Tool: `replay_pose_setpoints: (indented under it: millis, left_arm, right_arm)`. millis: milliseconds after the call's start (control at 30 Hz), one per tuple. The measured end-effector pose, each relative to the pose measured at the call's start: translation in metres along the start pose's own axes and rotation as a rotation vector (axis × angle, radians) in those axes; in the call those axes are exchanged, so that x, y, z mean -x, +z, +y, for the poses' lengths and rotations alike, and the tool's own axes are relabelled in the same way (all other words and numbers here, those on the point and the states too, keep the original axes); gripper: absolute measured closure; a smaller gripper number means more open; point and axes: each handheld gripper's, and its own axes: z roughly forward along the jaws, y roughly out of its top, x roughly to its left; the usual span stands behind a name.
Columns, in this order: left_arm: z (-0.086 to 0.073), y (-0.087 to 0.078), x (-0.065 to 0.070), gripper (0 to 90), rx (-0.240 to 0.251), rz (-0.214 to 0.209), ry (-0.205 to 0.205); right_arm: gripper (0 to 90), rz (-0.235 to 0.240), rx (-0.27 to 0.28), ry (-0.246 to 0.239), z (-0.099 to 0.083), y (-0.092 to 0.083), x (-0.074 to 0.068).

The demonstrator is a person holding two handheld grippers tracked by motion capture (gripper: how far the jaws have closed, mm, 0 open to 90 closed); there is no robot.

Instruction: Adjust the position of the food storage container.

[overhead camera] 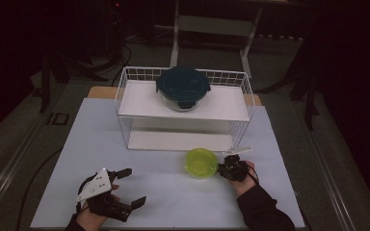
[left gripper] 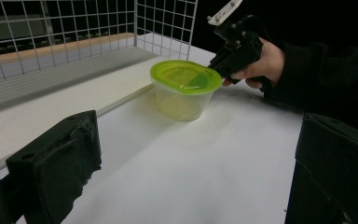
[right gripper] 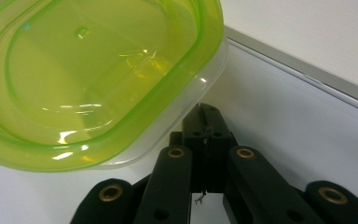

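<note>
A small clear tub with a lime-green lid (overhead camera: 201,162) (left gripper: 184,88) (right gripper: 88,79) stands on the white table just in front of the wire rack. My right gripper (overhead camera: 221,168) (left gripper: 224,67) (right gripper: 206,115) is at the tub's right side, shut. Its joined tips sit under the lid's rim against the clear wall, with nothing between the jaws. My left gripper (overhead camera: 132,186) (left gripper: 191,186) rests low at the front left, well away from the tub. It is open, its jaws wide apart and empty.
A white wire rack (overhead camera: 125,96) with two shelves stands at the back of the table. A round glass container with a dark blue lid (overhead camera: 183,86) sits on its top shelf. The white table mat (overhead camera: 164,202) lies bare between my two hands.
</note>
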Motion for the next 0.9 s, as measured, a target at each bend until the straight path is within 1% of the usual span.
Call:
replay_pose_setpoints:
  millis: [67, 167, 333, 400, 467, 600, 667, 900]
  left_arm:
    - [0.0, 0.0, 0.0, 0.0, -0.001, 0.0, -0.001]
    - [0.0, 0.0, 0.0, 0.0, -0.001, 0.0, -0.001]
    - [0.0, 0.0, 0.0, 0.0, -0.003, 0.001, -0.003]
    - [0.0, 0.0, 0.0, 0.0, -0.005, 0.001, 0.001]
    - [0.0, 0.0, 0.0, 0.0, -0.005, 0.001, 0.002]
    - [0.0, 0.0, 0.0, 0.0, -0.006, 0.001, 0.001]
    - [0.0, 0.0, 0.0, 0.0, -0.004, -0.001, -0.004]
    - [0.0, 0.001, 0.001, 0.0, -0.009, -0.001, 0.003]
  right_arm:
    - [90.0, 0.009, -0.001, -0.009, 0.004, 0.005, -0.006]
    - [90.0, 0.019, -0.001, -0.011, 0.008, 0.009, -0.011]
    - [90.0, 0.036, 0.003, -0.041, 0.015, 0.017, -0.019]
    - [90.0, 0.039, 0.004, -0.046, 0.017, 0.018, -0.021]
    - [90.0, 0.045, 0.001, -0.05, 0.02, 0.021, -0.028]
    - [90.0, 0.055, 0.004, -0.057, 0.023, 0.023, -0.032]
    - [90.0, 0.06, 0.004, -0.051, 0.024, 0.024, -0.033]
    - [90.0, 0.074, 0.003, -0.059, 0.026, 0.026, -0.038]
